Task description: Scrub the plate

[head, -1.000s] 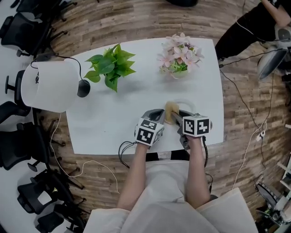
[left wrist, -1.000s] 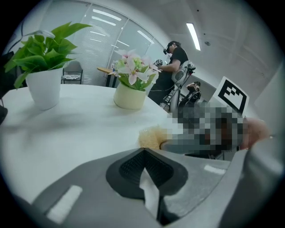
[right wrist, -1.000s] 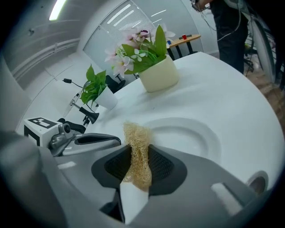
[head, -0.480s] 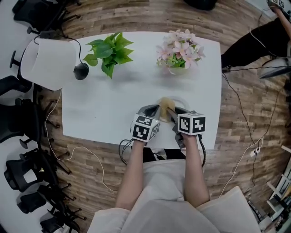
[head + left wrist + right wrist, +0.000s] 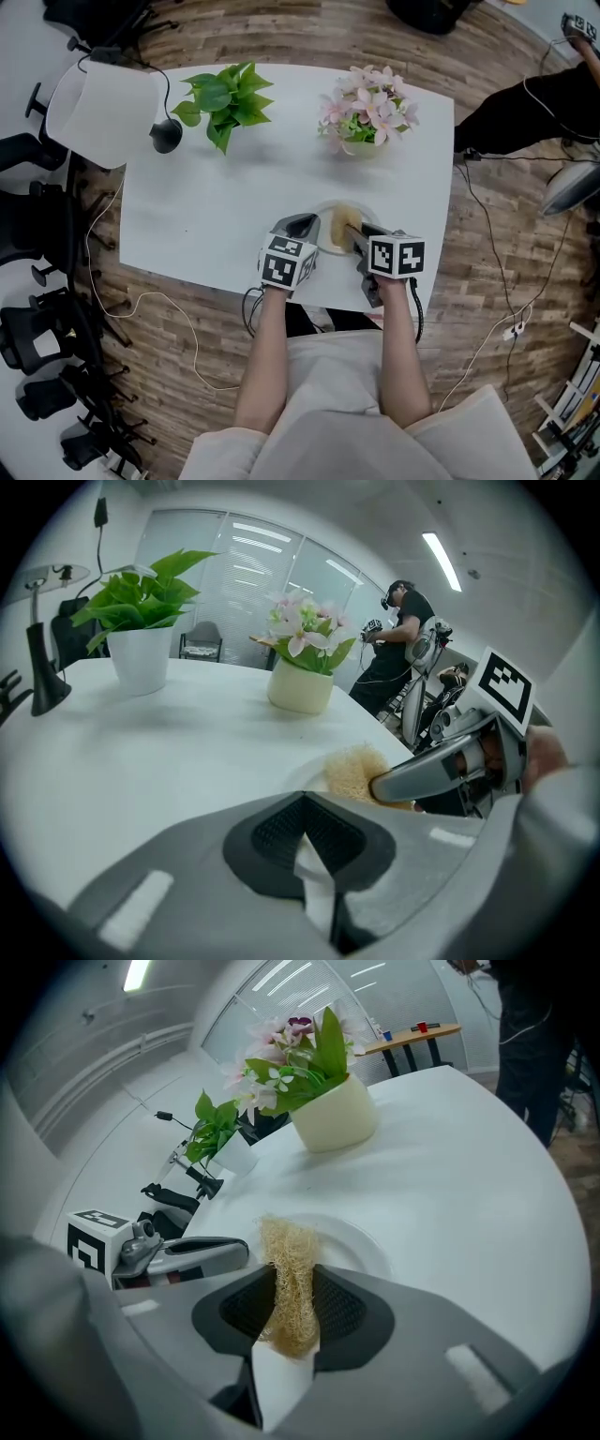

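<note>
— How is the scrubber (image 5: 284, 1274) made up?
— Coarse, straw-coloured fibre is seen, loosely tangled and rough. The plate (image 5: 367, 1241) is finished in smooth, glossy white.
— And the counter (image 5: 211, 220)?
— Smooth matt white; the floor (image 5: 281, 28) is laid in wood planks.

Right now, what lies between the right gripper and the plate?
A tan loofah scrubber, clamped in the right gripper, its free end reaching over the plate. The right gripper view shows it clearly.
</note>
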{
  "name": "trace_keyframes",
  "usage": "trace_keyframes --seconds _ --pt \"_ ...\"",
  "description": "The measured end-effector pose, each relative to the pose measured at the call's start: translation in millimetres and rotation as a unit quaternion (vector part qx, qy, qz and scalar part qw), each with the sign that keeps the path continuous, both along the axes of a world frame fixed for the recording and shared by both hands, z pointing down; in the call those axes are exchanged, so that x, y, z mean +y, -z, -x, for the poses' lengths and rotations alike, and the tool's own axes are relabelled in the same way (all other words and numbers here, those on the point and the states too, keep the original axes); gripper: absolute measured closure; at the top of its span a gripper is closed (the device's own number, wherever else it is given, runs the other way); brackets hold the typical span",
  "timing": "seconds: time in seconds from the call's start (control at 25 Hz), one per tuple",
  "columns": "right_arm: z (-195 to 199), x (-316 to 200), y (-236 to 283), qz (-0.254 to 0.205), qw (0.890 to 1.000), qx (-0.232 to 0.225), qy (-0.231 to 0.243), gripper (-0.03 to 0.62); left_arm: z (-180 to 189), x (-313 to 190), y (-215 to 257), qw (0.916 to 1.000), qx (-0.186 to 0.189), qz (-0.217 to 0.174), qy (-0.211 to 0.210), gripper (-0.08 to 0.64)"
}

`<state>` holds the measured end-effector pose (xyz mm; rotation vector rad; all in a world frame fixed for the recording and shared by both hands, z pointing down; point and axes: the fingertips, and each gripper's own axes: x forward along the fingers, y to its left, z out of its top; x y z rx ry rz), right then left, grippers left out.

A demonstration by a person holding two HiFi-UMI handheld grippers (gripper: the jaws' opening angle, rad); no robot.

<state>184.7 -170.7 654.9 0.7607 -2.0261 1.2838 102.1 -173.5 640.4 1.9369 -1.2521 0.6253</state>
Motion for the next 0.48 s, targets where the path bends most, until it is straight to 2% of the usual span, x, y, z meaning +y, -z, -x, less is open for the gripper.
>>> trace_keyframes --seconds 0.48 --pt "-31.3 -10.3 1.7 -0.012 1.000 0.019 -0.004 0.453 1.0 -2.2 -1.6 0.9997 -0.015 -0.002 0.017 0.560"
